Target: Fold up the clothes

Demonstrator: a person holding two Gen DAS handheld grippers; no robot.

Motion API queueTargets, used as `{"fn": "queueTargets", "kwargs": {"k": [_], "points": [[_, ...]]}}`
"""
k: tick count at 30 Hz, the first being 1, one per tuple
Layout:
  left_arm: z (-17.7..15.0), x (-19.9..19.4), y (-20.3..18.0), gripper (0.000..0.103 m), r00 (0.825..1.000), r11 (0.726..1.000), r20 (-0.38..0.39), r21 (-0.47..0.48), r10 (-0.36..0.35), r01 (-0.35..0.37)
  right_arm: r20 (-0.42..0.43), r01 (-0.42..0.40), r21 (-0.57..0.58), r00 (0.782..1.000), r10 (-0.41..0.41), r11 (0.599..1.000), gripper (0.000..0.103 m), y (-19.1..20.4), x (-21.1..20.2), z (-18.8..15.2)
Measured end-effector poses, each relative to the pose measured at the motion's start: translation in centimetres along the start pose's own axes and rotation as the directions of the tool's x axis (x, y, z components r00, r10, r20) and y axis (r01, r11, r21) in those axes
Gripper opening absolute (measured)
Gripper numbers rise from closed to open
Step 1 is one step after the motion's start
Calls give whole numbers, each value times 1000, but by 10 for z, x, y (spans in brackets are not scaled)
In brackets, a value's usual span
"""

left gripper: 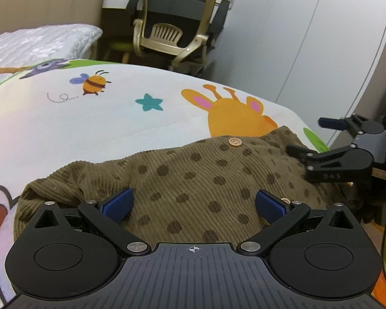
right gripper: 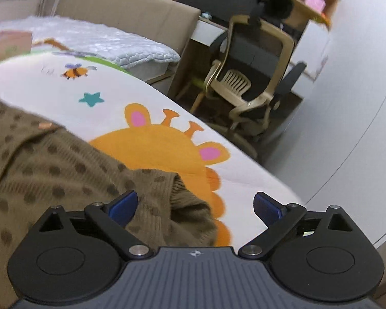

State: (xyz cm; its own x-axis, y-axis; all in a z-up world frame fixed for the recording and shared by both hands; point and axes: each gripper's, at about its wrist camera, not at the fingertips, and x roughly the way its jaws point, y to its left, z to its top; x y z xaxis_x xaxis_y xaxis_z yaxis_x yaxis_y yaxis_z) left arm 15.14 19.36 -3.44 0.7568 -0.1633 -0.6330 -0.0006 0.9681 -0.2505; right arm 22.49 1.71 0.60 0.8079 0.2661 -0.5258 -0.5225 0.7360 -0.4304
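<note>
just ahead of the left tool (left gripper: 194, 206), whose blue pads (left gripper: 117, 206) stand wide apart, an olive dotted cardigan (left gripper: 193, 175) lies rumpled on a bed cover (left gripper: 90, 128) printed with a giraffe (left gripper: 231, 116), a star (left gripper: 149, 102) and a bee (left gripper: 94, 83). the right tool (right gripper: 195, 206) is spread too, empty, its left pad over a cardigan sleeve (right gripper: 182, 206); from the left view it hovers at the garment's right edge. a wooden button (left gripper: 235, 142) sits near the far hem. beyond the bed stands a chair (left gripper: 175, 25).
</note>
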Motion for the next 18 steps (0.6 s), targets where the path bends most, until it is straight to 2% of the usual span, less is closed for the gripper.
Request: {"fn": "queueTargets", "kwargs": {"k": [3,6,10,13,16,18], "points": [[-9,-22,10,103,1000,1000,4,-5,-10,10,-3,34,-46,999,-34,998,98,-3,-13,-13],[-27,-53,25,103,1000,1000,5,-9,17,-16,-34,64,-48,997,-65,997,98,-12,-23,-29],[-50,-88,42,103,999,998,-7,-41,53,-53,13,-32,71,999,31,997,98,-20,-64,-39],[-62,-103,42,103,998,998,-13,-33,58,-58,50,-125,75,991,121,989,100,-5,-89,-43],[-71,-104,39,103,991,992,-49,-17,122,-123,-2,-115,-4,993,115,993,100,18,-86,-57],[-75,-109,41,103,988,988,-45,-32,149,-150,0,-110,42,994,110,993,101,17,-87,-66]]}}
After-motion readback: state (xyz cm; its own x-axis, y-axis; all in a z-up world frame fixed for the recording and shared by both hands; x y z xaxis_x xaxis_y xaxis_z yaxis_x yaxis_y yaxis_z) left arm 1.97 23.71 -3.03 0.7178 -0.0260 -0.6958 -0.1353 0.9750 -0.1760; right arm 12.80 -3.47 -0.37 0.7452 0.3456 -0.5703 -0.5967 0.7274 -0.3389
